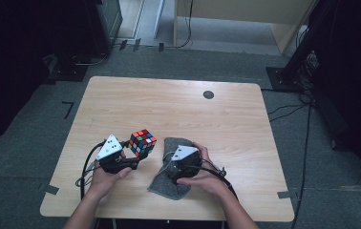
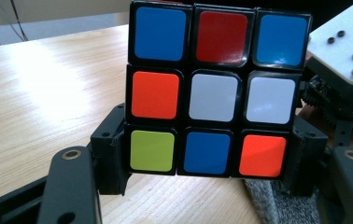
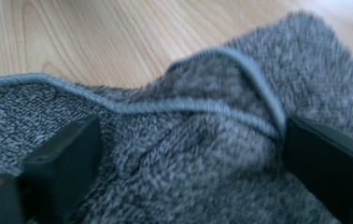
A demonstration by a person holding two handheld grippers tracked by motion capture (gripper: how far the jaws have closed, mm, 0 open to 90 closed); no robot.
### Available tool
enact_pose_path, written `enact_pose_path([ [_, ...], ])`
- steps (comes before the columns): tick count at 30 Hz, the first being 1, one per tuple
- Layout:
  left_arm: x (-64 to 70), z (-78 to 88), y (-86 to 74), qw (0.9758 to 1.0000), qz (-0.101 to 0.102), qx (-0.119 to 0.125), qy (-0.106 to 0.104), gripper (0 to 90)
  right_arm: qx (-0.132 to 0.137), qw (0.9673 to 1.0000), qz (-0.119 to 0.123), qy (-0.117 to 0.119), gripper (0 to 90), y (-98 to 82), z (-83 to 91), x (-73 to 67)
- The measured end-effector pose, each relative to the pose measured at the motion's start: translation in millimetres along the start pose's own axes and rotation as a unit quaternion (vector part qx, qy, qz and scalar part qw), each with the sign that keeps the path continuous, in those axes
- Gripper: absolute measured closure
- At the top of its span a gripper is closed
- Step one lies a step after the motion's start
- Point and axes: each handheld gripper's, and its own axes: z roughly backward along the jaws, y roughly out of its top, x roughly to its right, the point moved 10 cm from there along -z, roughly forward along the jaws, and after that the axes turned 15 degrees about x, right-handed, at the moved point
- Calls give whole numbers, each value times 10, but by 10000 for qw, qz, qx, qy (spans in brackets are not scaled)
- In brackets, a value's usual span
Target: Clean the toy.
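Jaws of left gripper (image 2: pixel 207 186) clamped on puzzle cube (image 2: pixel 212 88), right gripper (image 3: pixel 188 154) spread wide over rumpled grey cloth (image 3: pixel 202 140).

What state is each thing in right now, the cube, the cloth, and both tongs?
Puzzle cube: scrambled, held off the table.
Left tongs: shut on the cube's lower row.
Grey cloth: lying on the table, rumpled, one edge folded up.
Right tongs: open, jaws wide apart over the cloth.
Table: wooden, bears the cloth.
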Motion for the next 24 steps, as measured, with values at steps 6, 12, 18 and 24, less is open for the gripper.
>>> enact_pose_path([
  [6,25,-6,-1,10000,42,25,-44,331,117,9987,-497,-12,457,-56,144,-77],
  [12,124,-17,1,9994,-8,140,-302,327,232,9984,-343,-379,761,-97,342,-106],
  [18,331,-105,-126,9972,-439,-140,-591,327,1294,9852,-830,-759,776,379,700,36],
  [24,536,-177,-217,9931,-785,-305,-816,338,2092,9724,-941,-437,774,810,959,-106],
])
